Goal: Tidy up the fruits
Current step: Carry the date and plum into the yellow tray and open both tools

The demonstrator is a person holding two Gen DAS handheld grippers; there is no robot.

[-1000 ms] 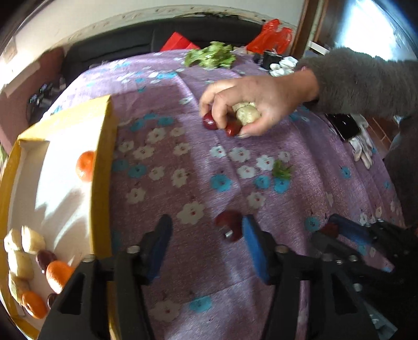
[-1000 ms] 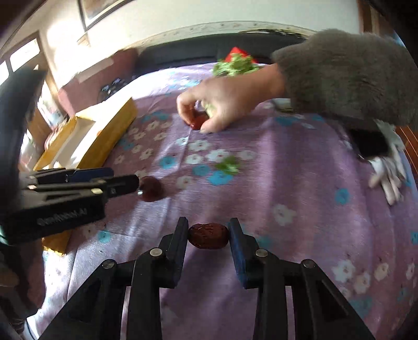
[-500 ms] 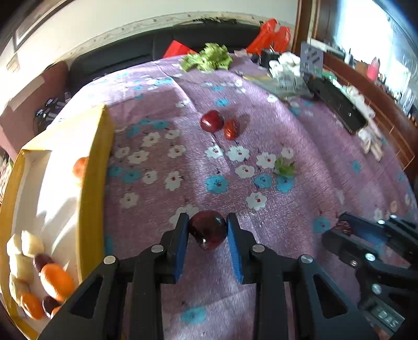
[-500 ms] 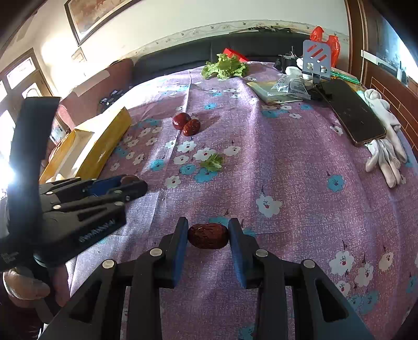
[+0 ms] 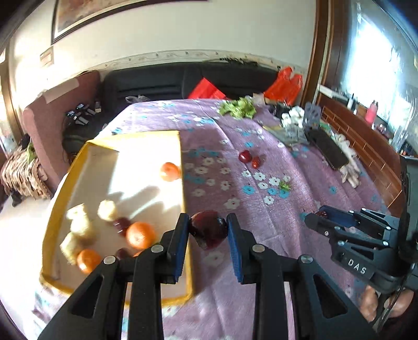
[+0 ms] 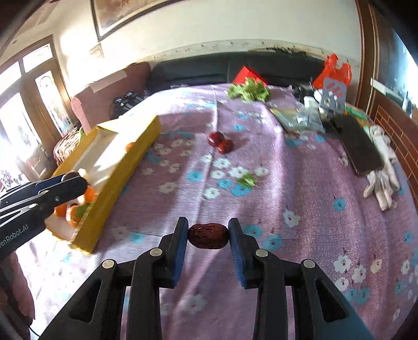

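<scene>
The left gripper (image 5: pixel 208 230) grips one round dark-red plum (image 5: pixel 208 229); the right gripper (image 6: pixel 208 235) grips one wrinkled brown date (image 6: pixel 208 235). Two red fruits (image 6: pixel 220 142) lie on the purple flowered tablecloth (image 6: pixel 300 198); three oranges (image 5: pixel 140 234) lie in the yellow cardboard box (image 5: pixel 180 146).

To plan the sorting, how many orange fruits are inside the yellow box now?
3 clearly: one orange at the far right wall of the box, one near the front, one front left. An orange sliver behind the left gripper may be another.

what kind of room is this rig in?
Most likely a home living room: a black sofa behind the table, a framed picture on the wall, and a table under a purple floral cloth with household clutter.
</scene>
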